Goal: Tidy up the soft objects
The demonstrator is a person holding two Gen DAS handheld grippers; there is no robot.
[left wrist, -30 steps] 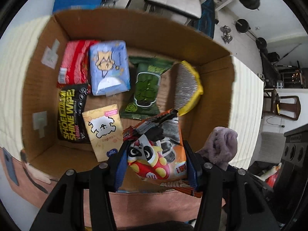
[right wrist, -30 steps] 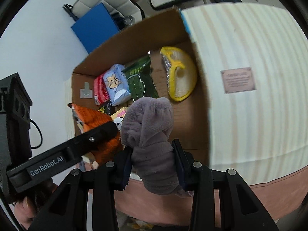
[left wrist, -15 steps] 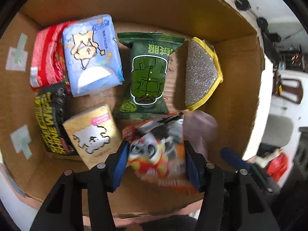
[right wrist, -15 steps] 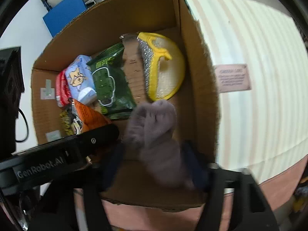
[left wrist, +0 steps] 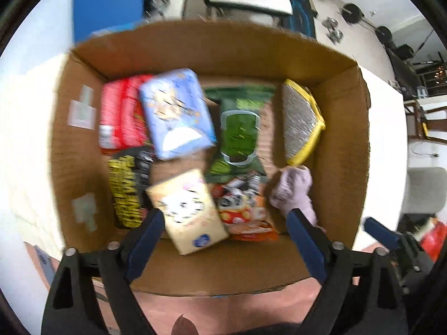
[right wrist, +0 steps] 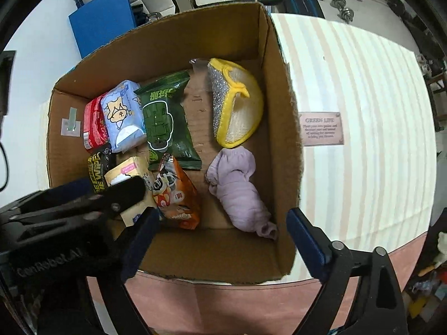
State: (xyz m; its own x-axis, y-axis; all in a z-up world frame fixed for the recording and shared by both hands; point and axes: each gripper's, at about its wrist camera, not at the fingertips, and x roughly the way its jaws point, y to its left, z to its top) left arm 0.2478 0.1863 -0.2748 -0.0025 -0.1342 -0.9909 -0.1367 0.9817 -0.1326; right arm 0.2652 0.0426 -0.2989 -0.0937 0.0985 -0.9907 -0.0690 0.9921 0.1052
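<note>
Both grippers were spread wide with nothing between their fingers: the left gripper (left wrist: pixel 223 223) and the right gripper (right wrist: pixel 223 223) hung above the near edge of the cardboard box (right wrist: pixel 173 42). Inside it, the lilac sock (right wrist: pixel 240 192) lay on the box floor by the right wall, just beside the orange snack bag (right wrist: pixel 176 195) and touching the yellow-rimmed scrubber (right wrist: pixel 234 103)

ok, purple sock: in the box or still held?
In. The purple sock lies on the cardboard box floor near the yellow scrubber, clear of the open right gripper.
</note>
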